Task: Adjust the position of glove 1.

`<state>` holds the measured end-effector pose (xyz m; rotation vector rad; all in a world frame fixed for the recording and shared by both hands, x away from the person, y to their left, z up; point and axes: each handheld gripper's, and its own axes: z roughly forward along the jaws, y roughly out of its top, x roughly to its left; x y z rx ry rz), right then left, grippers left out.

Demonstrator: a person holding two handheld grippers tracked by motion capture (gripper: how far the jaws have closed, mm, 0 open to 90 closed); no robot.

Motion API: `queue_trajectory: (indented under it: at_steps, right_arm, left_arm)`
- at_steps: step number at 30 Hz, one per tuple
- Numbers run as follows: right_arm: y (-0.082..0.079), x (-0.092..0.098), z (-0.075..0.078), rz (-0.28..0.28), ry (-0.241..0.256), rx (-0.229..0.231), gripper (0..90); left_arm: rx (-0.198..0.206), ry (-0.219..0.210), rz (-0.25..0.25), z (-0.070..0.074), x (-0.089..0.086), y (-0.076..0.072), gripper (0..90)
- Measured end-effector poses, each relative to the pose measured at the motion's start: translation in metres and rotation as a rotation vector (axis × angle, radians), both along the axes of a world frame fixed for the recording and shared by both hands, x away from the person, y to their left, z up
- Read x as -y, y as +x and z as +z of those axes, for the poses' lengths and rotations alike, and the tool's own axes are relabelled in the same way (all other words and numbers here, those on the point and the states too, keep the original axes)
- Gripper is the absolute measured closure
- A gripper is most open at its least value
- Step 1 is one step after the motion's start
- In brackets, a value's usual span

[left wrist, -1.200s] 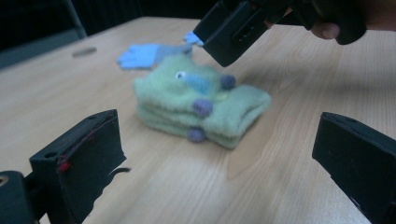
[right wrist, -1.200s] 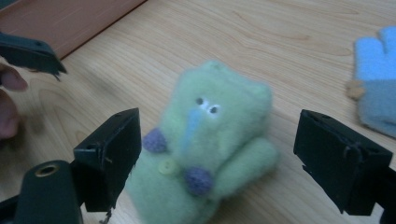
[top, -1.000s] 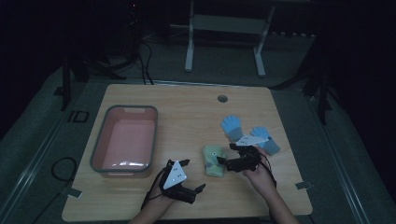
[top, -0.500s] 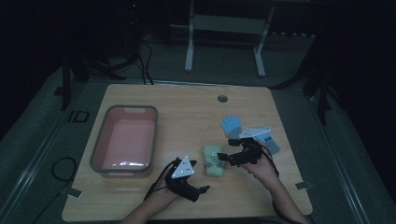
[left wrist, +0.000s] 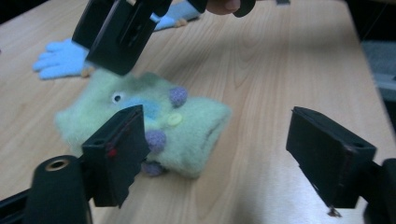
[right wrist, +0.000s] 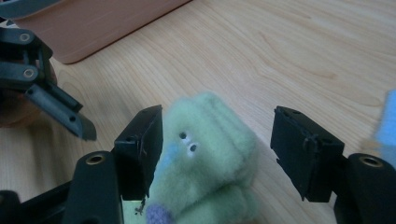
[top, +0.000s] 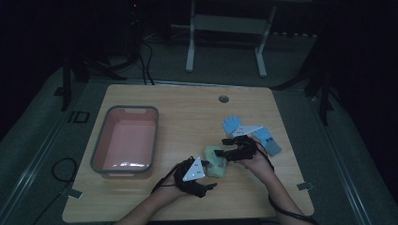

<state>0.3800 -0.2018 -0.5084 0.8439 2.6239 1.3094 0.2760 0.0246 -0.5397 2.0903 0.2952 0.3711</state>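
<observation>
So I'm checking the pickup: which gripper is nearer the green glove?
Right. The right gripper has its open fingers astride the green glove; the left gripper is open just beside it.

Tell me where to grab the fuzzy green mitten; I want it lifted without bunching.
Grip the green mitten across its narrow width near one end, coming from above with the fingers straddling it, as the right gripper does now. It lies flat on the table, soft and thick, so a pinch across should likely hold. The left gripper is open beside it.
</observation>
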Motion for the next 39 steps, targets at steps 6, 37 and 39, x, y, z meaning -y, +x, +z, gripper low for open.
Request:
queue_trajectory:
  at_steps: [6,37,39]
  right_arm:
    - [0.009,-0.004,-0.013,-0.021,-0.013,-0.053,34.0]
    - [0.014,-0.013,-0.031,0.000,-0.022,-0.238,70.3]
    - [0.014,-0.014,-0.027,0.002,-0.007,-0.237,70.6]
  left_arm:
    - [0.042,0.087,-0.068,-0.007,0.013,0.007,35.1]
    - [0.009,0.216,-0.036,-0.001,0.021,0.032,76.6]
    - [0.012,0.222,-0.032,0.003,0.019,0.032,76.7]
